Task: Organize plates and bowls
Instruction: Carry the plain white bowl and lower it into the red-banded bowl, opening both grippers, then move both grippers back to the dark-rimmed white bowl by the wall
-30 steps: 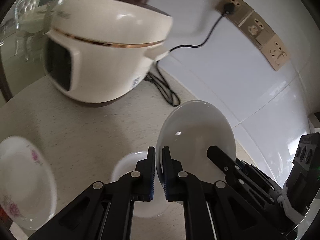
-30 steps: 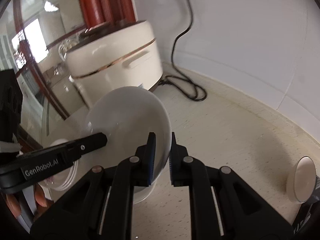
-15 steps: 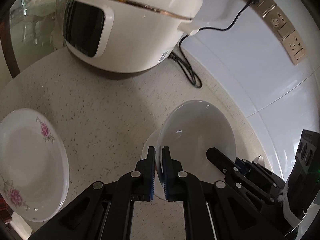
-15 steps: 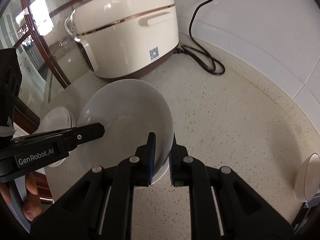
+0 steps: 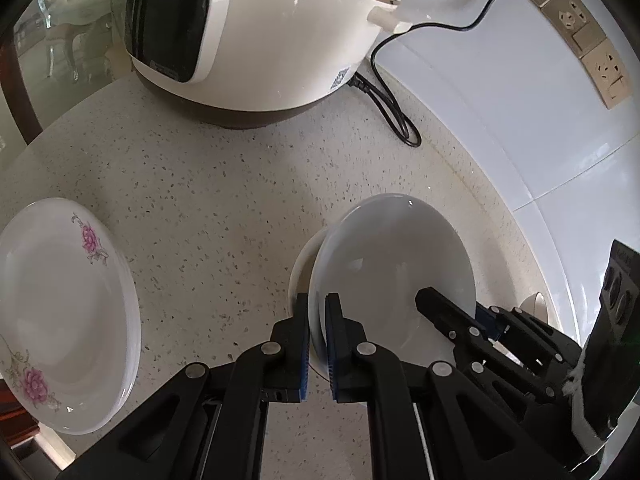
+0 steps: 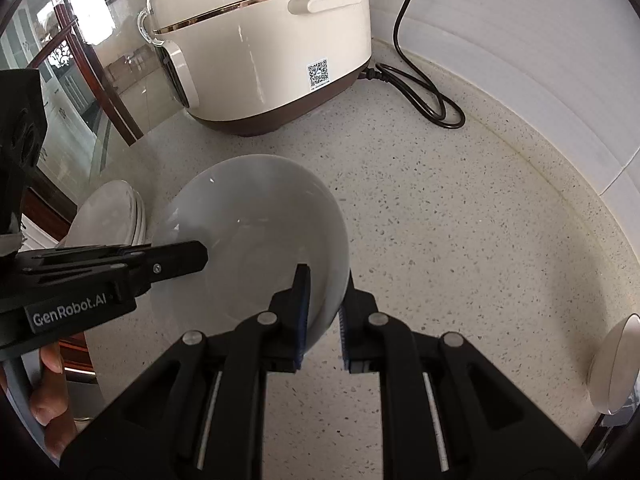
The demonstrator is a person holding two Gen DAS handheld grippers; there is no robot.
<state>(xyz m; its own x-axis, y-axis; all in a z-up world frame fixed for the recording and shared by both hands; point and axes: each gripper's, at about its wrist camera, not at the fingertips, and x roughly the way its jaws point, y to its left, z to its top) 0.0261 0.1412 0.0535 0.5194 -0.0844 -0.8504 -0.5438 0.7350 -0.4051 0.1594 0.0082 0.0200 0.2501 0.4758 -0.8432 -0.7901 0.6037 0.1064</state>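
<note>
i am holding one white bowl (image 5: 394,264) between both tongs. my left tongs (image 5: 317,312) are closing almost fully on the bowl's near rim, one pad inside and one outside, both pressing on the thin wall. my right tongs (image 6: 322,304) are sitting on the opposite rim: the inner pad is lying against the inside wall, while the outer pad is standing a little off the outside, so i cannot tell whether that side is truly gripping. the gap there is narrow.

the bowl is tilting, its mouth facing the left camera, and it is sitting over a second white dish (image 5: 302,268) whose rim is peeking out on the left; i cannot tell whether the two are touching. both are lying near the bench's (image 5: 224,208) back edge, close to the white wall.

a stack of flowered plates (image 5: 64,304) is resting at the bench's left edge, well apart from the bowl. a cream rice cooker (image 5: 256,28) is standing at the far end, its black cord (image 5: 394,108) looping along the back edge. a small round white thing (image 6: 614,364) is lying by the right edge. fingers (image 6: 50,380) are showing under the left tool.
</note>
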